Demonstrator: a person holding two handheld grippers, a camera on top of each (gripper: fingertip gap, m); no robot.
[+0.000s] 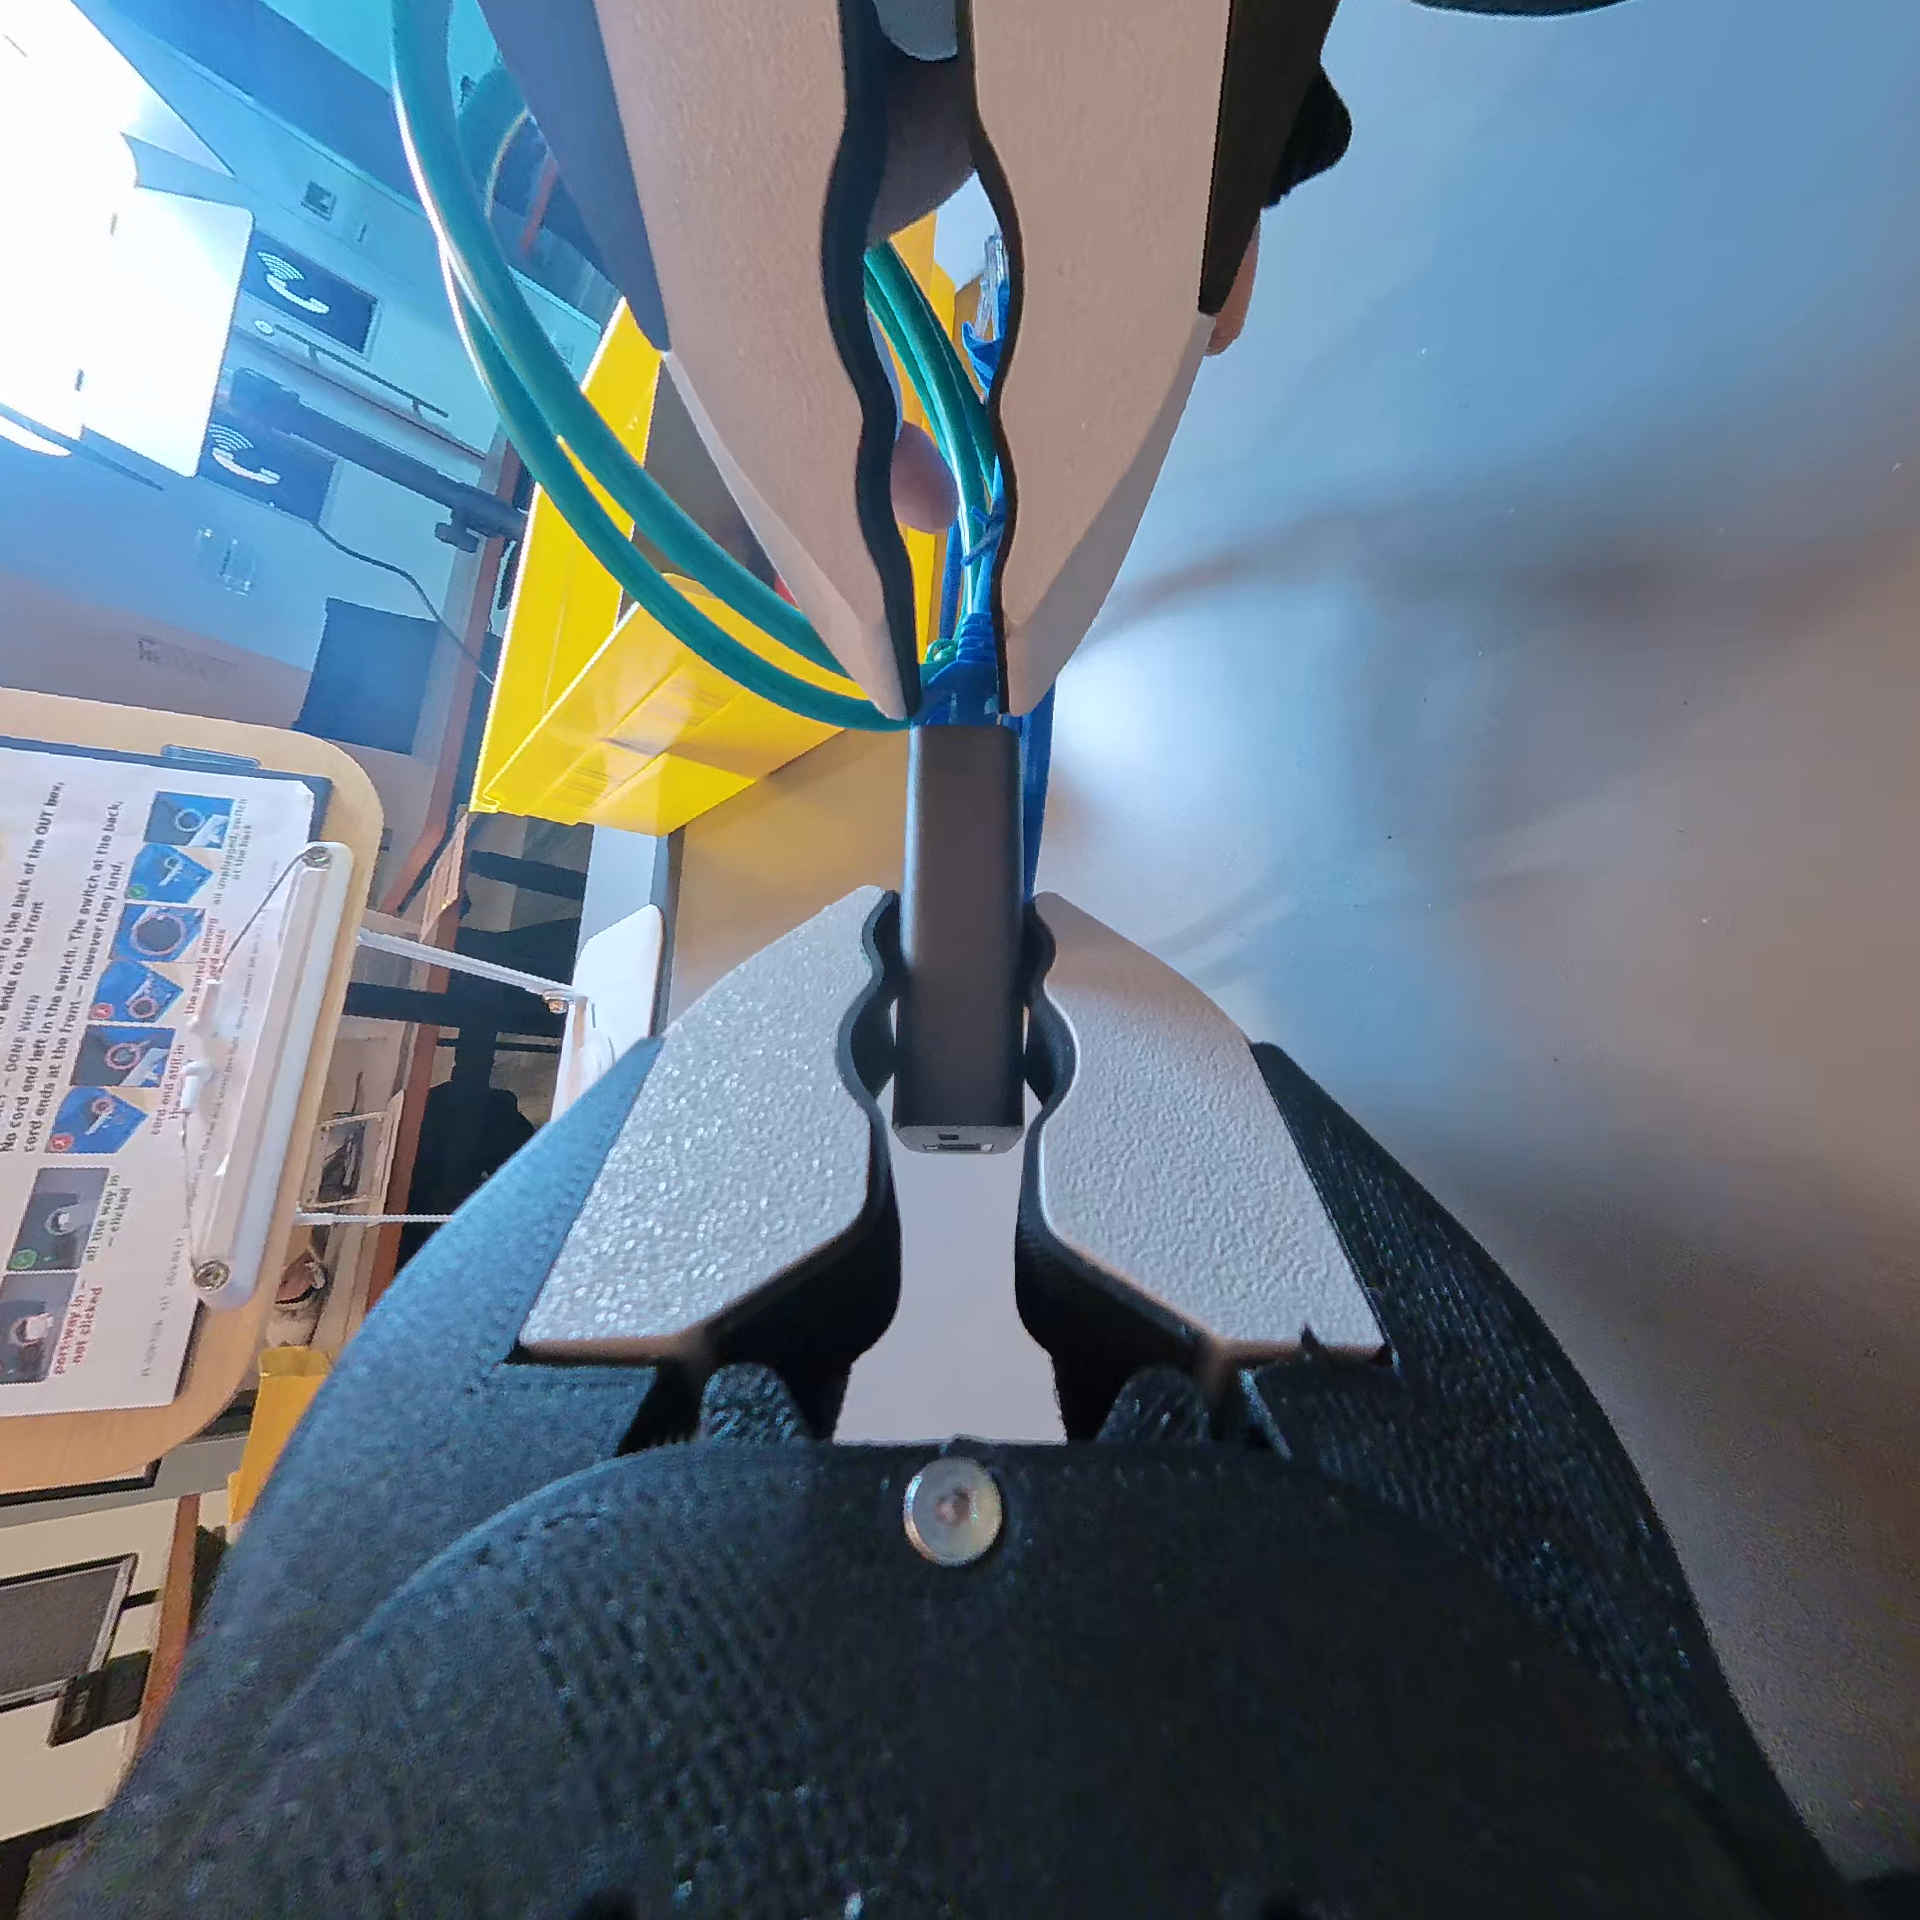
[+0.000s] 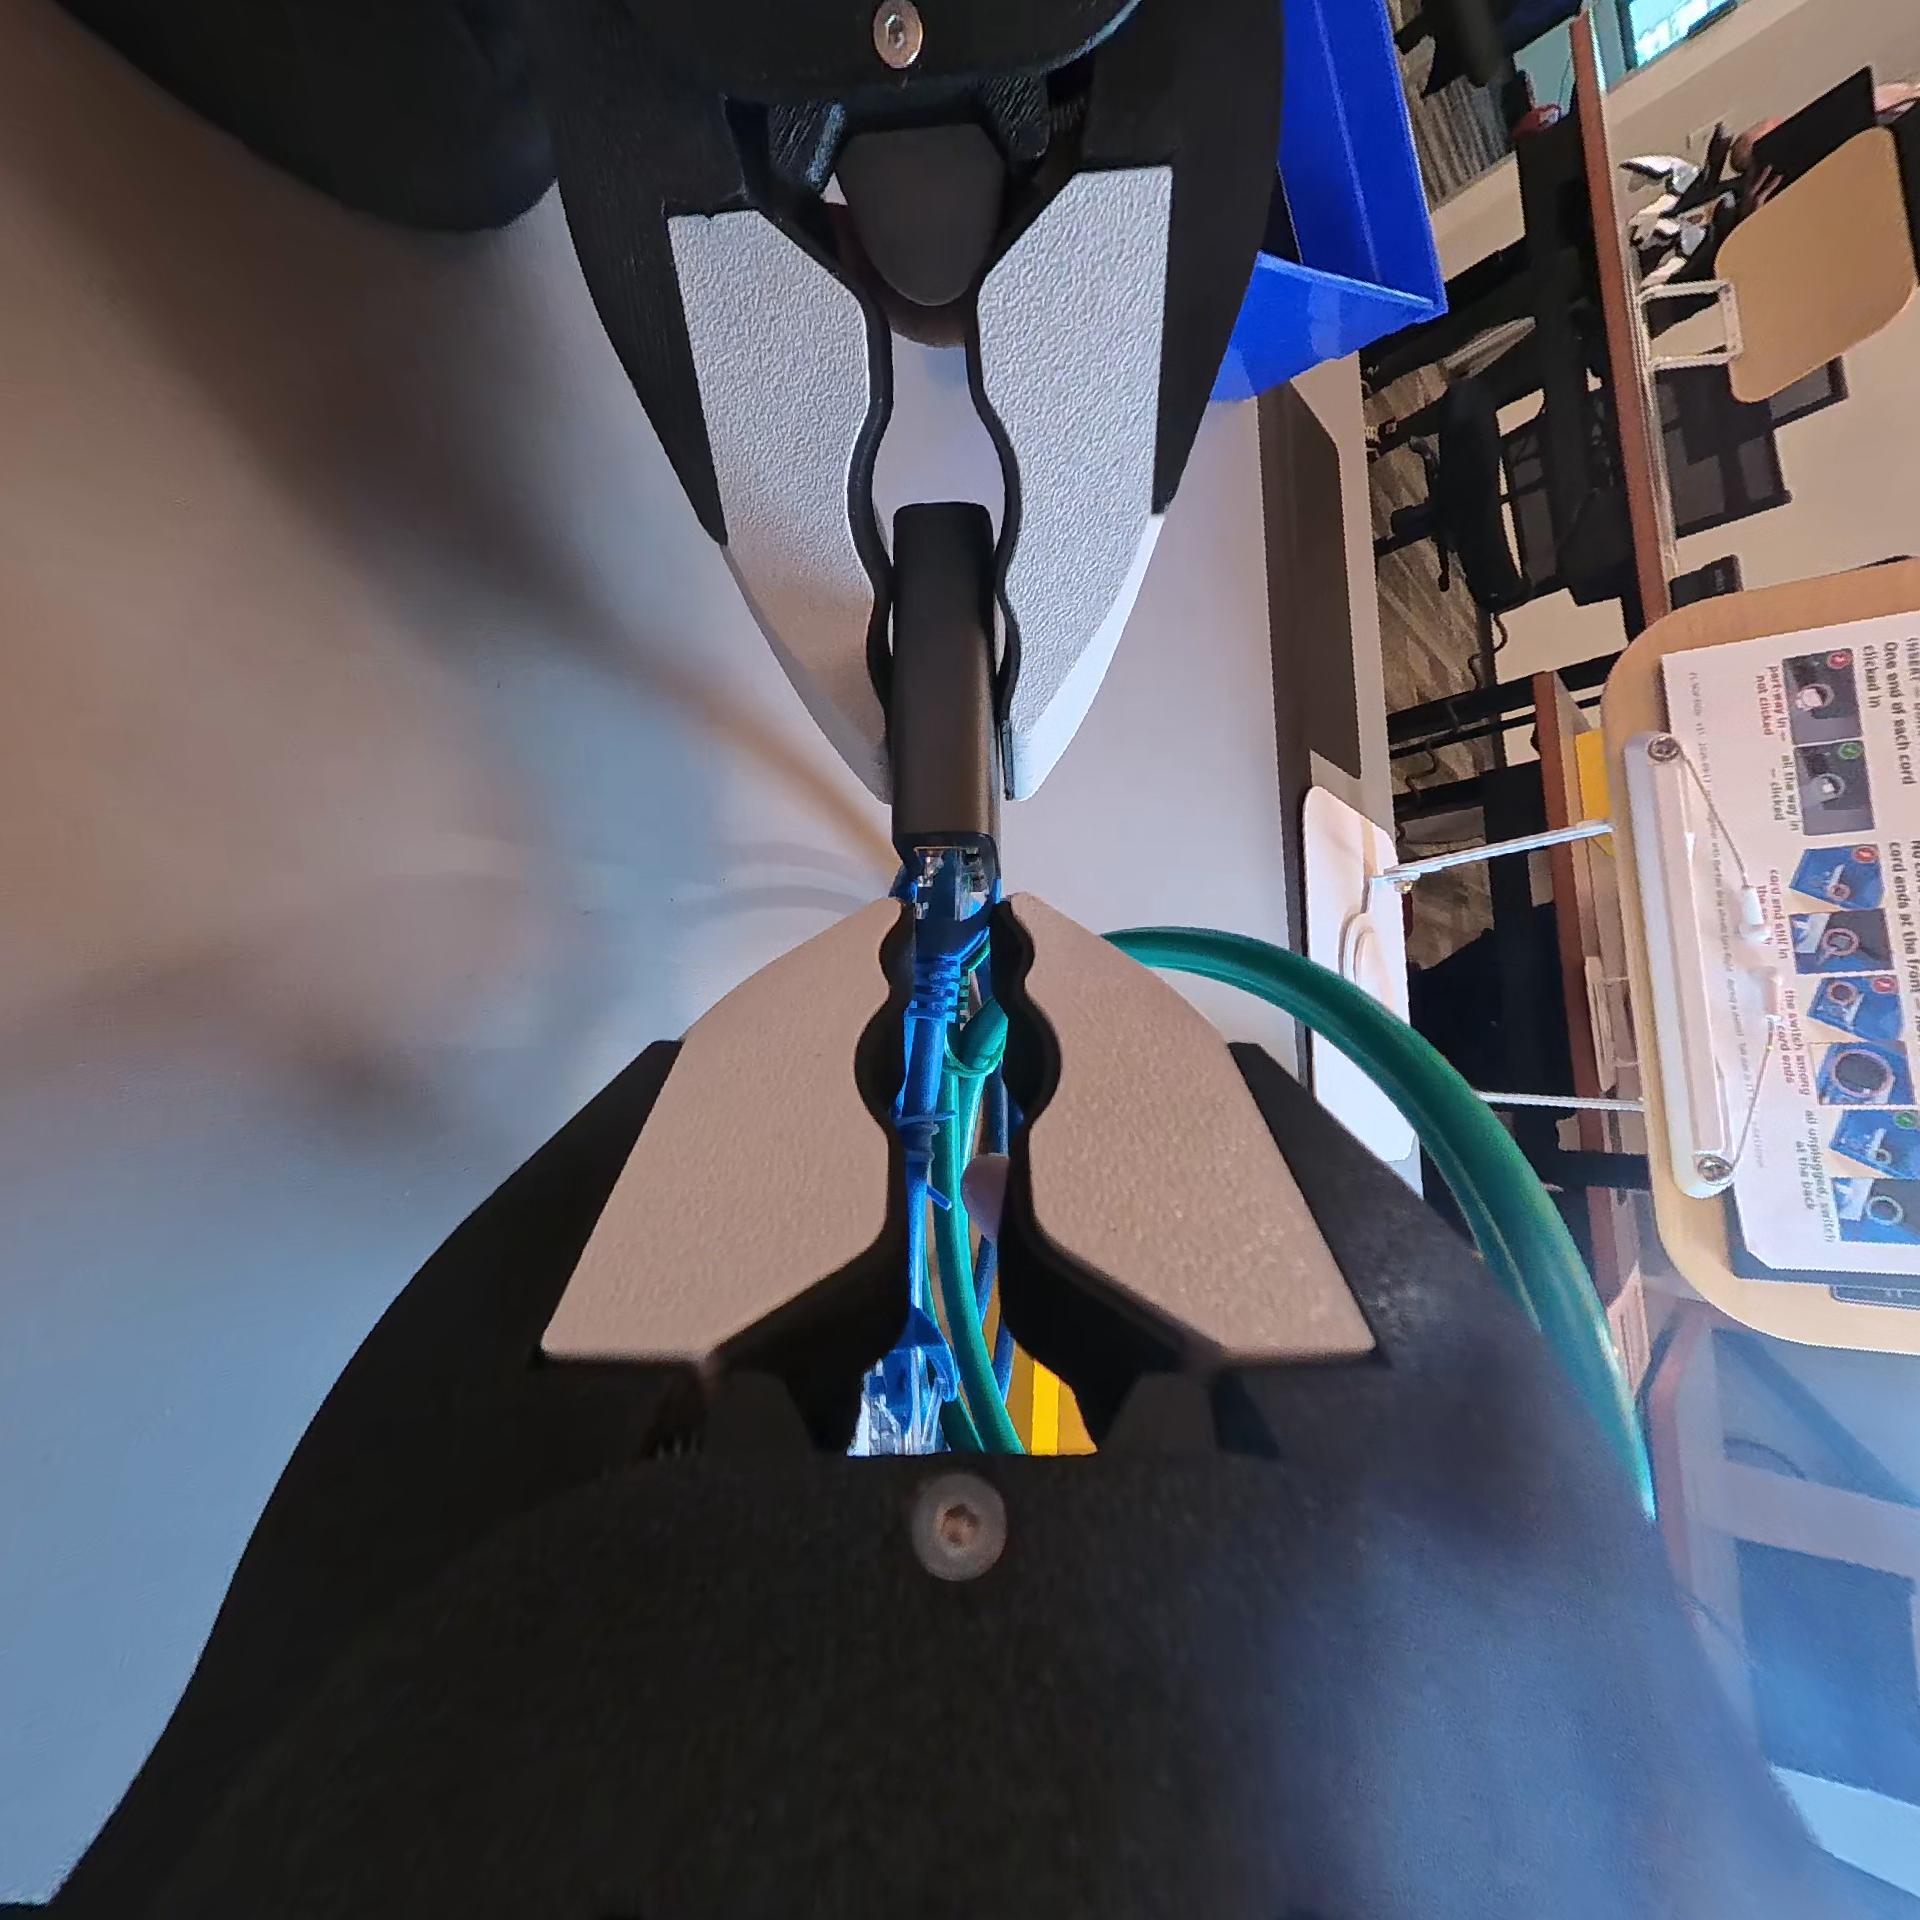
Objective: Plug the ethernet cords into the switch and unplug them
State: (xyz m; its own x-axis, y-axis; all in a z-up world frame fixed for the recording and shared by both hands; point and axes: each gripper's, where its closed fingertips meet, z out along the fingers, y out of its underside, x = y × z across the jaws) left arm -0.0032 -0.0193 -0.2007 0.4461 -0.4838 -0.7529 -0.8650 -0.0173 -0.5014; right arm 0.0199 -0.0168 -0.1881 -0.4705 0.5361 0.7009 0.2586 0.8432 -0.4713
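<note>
Your left gripper [image 1: 961, 935] clamps the dark switch [image 1: 958, 935] end-on above the white table [image 1: 1507, 831], its fingers pressed against both long sides. Facing it tip to tip, your right gripper [image 2: 948, 914] pinches the blue cord [image 2: 930, 997] just behind its plug [image 2: 948, 883], which sits at the switch's [image 2: 940, 686] port edge; whether it is seated cannot be told. A green cord [image 2: 1403, 1039] loops out to the right, toward the table's edge. Yellow bin [image 1: 613, 665] and blue bin [image 2: 1340, 208] stand beyond, with open tabletop on the other side.
</note>
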